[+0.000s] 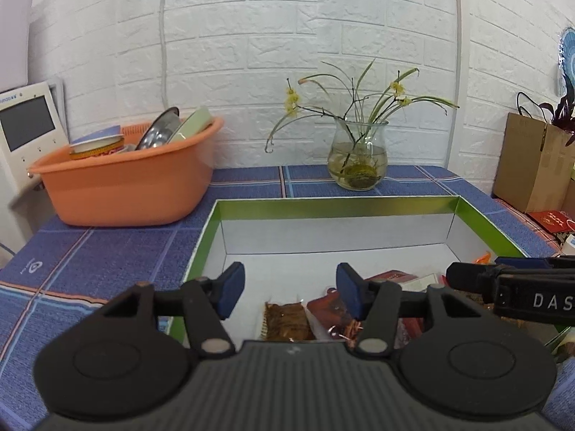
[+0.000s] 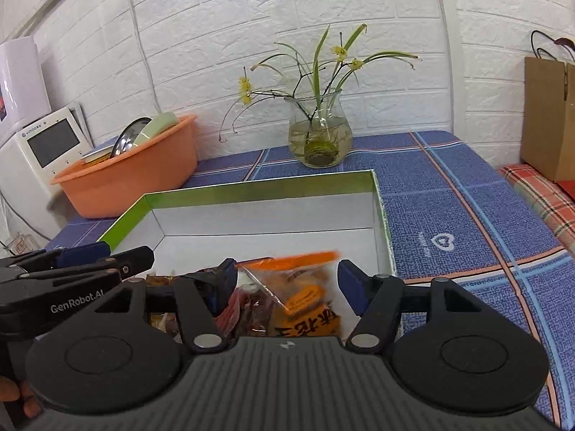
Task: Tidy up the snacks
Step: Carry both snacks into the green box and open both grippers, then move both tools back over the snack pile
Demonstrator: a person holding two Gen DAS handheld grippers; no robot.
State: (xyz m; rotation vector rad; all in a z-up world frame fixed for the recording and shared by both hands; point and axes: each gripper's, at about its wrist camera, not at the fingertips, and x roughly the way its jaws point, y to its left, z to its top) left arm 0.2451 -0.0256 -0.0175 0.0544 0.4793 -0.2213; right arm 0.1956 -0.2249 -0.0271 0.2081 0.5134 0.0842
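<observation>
A shallow green-rimmed box (image 1: 330,208) with a white interior is seen lying open on the table (image 1: 90,251), which is covered with a blue checked cloth. The snacks are found in the near end of the box: a brown ridged snack packet (image 1: 285,321) and a reddish packet (image 1: 327,309) are recorded in the left wrist view, and an orange packet (image 2: 305,294) with printed characters is recorded in the right wrist view, lying over reddish wrappers. The far half of the box floor is seen bare and white. The left gripper (image 1: 289,292) is held over the near left part of the box, its fingers (image 1: 231,287) set moderately apart with nothing gripped between them; the brown packet lies below the gap, not pressed by the pads. The right gripper (image 2: 287,289) is held over the near right part of the box, its fingers (image 2: 350,289) likewise parted; the orange packet appears in the gap, but contact with the pads cannot be confirmed. The two grippers are seen side by side, each visible at the edge of the other's view. Behind the box, an orange basin (image 1: 125,179) holding dishes stands at the left, a glass vase (image 1: 357,158) with yellow flowers near the white brick wall, and a brown paper bag (image 2: 548,115) at the right.
</observation>
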